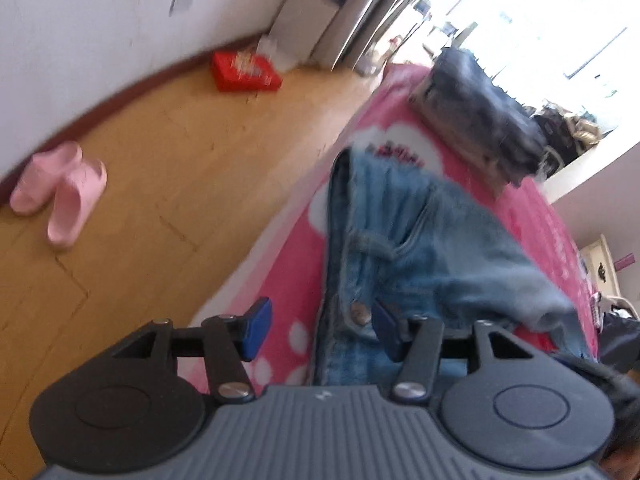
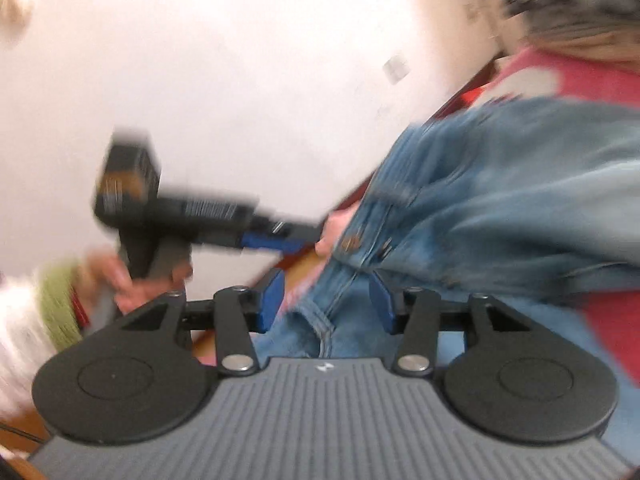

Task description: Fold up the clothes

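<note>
Jeans (image 1: 404, 248) lying folded on pink bed (image 1: 304, 216), waistband button nearest. Left gripper (image 1: 320, 330) parted, nothing pinched, jeans below. Right gripper (image 2: 326, 298) parted over jeans, pads clear of cloth. Dark folded clothes (image 1: 476, 120) beyond. Pink slippers (image 1: 60, 192), red box (image 1: 244, 72) on floor.

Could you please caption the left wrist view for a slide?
Open left gripper above light blue jeans on a pink blanket.
</note>
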### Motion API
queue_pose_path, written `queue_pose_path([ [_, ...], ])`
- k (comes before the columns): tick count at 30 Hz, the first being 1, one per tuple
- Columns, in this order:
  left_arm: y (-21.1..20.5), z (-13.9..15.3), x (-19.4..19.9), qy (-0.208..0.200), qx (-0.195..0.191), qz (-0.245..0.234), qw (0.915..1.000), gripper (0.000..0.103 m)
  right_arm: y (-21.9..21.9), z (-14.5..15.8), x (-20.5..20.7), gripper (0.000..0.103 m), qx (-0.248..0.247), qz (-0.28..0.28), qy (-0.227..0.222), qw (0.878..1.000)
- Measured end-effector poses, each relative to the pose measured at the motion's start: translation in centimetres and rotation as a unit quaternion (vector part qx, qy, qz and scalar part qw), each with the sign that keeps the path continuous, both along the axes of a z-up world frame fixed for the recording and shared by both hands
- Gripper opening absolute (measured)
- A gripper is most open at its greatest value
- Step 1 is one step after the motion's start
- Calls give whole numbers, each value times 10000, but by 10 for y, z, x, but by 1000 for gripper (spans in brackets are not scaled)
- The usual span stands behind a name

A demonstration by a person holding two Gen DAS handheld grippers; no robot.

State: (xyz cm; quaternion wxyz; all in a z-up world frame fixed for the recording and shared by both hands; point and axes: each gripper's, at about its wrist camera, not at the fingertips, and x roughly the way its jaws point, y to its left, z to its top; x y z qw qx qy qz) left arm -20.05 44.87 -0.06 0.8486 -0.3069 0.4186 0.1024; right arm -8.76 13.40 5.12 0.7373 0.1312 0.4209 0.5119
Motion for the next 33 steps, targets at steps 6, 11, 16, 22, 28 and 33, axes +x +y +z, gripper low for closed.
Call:
queue_pose_path([
  [6, -76, 41, 38, -391, 635, -1162, 9904, 59, -175, 81, 7, 67, 365, -1605, -269, 9860],
  [11, -173, 51, 83, -568, 748, -2585, 9614, 64, -351, 110, -32, 82, -334, -3772, -786, 9222],
  [16, -271, 34, 114, -405, 1000, -3839, 9170, 65, -437, 93, -37, 83, -1571, -4758, -387, 8645],
  [22, -329, 9, 127, -44, 1131, -4355, 8930, 65, -441, 30, 33, 83, -2167, -4251, 371, 8780],
  [28, -318, 5, 144, -9, 1258, -4054, 9054, 65, -443, 19, 74, 83, -1347, -4531, 760, 8780],
  [33, -311, 5, 164, -200, 1364, -3890, 9109, 65, -497, -14, 58, 83, -126, -5763, 1964, 7932],
])
